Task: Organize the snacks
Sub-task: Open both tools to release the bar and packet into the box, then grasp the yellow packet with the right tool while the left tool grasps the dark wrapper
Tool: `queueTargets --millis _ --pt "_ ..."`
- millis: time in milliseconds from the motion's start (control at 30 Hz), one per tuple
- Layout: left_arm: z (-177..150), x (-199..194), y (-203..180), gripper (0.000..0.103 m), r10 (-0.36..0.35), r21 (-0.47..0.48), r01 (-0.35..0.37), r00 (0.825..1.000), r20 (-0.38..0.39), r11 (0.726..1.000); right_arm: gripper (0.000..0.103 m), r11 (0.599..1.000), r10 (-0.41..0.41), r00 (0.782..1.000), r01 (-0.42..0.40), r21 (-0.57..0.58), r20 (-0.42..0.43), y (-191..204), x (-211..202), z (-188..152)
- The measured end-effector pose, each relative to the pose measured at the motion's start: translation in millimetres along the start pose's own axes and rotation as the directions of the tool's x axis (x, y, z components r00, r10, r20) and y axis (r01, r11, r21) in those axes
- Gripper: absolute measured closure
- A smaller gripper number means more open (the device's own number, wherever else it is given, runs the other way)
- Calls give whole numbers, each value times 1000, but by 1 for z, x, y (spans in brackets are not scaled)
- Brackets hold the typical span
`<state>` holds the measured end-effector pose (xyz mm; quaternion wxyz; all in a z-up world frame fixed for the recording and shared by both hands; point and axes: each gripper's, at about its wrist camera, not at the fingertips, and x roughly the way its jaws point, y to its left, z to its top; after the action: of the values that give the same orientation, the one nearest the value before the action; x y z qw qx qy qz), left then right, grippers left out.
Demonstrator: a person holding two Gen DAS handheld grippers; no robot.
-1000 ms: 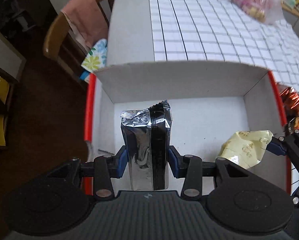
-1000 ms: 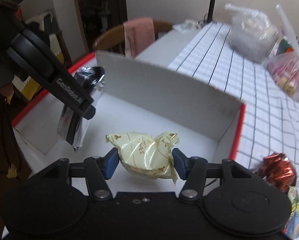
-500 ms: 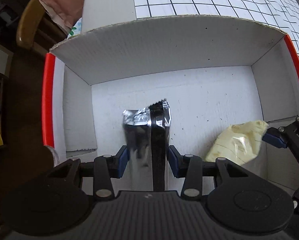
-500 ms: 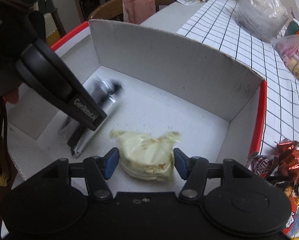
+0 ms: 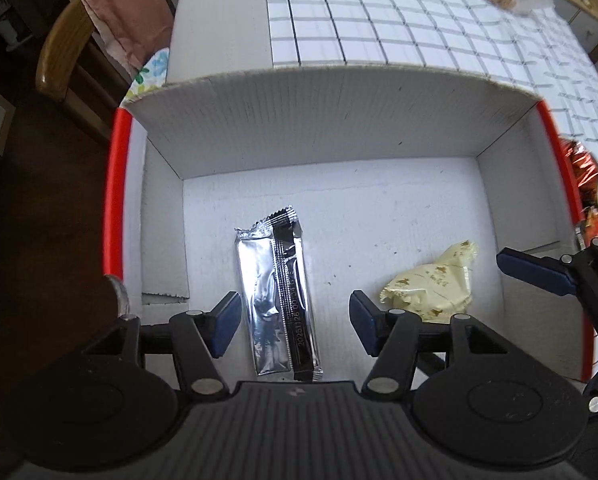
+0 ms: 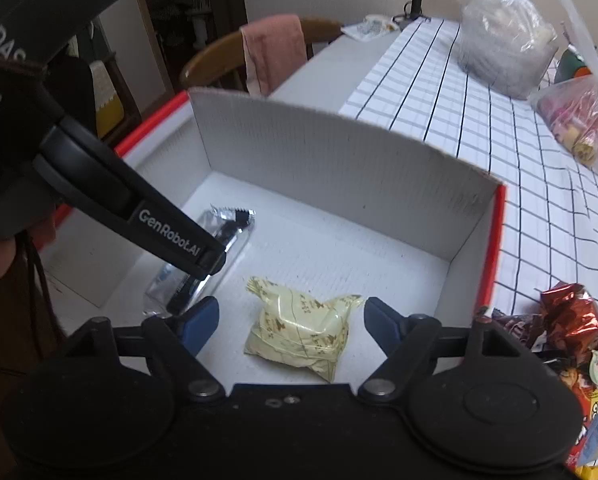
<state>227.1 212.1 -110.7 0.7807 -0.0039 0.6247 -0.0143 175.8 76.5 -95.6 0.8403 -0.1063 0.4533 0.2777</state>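
Cardboard box (image 5: 331, 128) on the desk (image 6: 451, 92) already held both snacks, silver bar (image 5: 277, 300) and yellow packet (image 6: 299, 328), each lying loose between my just-opened fingers (image 5: 225, 324), so lifting both grippers straight up seemed wisest.

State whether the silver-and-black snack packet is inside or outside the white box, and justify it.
Inside. The silver-and-black packet lies flat on the floor of the white box, enclosed by its walls.

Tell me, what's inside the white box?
Two snacks lie on the box floor: a silver packet and a yellow packet, apart. Both grippers' jaws have just opened, leaving them. The near edge is hidden behind the left gripper and right gripper.
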Motion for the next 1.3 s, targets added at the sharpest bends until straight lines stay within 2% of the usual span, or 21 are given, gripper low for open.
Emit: queueTargets --millis 300,367,467,600,733,1000,1133,1300 --pt "-20 -39 8 41 -69 -28 74 988 135 997 16 999 12 997 -15 44 75 -7 -36 -3" --pt "-27 -52 6 41 -83 -25 89 981 173 996 8 998 21 995 -26 53 101 -8 -47 -4" --pt "-38 -70 7 39 -103 -21 112 963 248 993 6 997 30 988 -41 65 151 -9 -63 -7" --pt "-55 -93 6 31 -119 -6 130 926 359 991 4 997 32 981 -46 69 190 -8 -82 -12" --pt "-71 -112 -1 27 -136 21 141 894 426 990 0 995 34 973 -55 83 227 -8 -99 -18" --pt "-94 -129 -23 26 -125 49 116 862 492 992 0 993 -1 967 -30 118 256 -17 -122 -40" --pt "-107 -132 -44 26 -120 64 101 844 523 993 0 990 -25 962 -14 141 272 -33 -135 -59" --pt "-116 -130 -78 25 -150 79 128 845 514 989 0 985 -57 958 7 174 280 -66 -153 -85"
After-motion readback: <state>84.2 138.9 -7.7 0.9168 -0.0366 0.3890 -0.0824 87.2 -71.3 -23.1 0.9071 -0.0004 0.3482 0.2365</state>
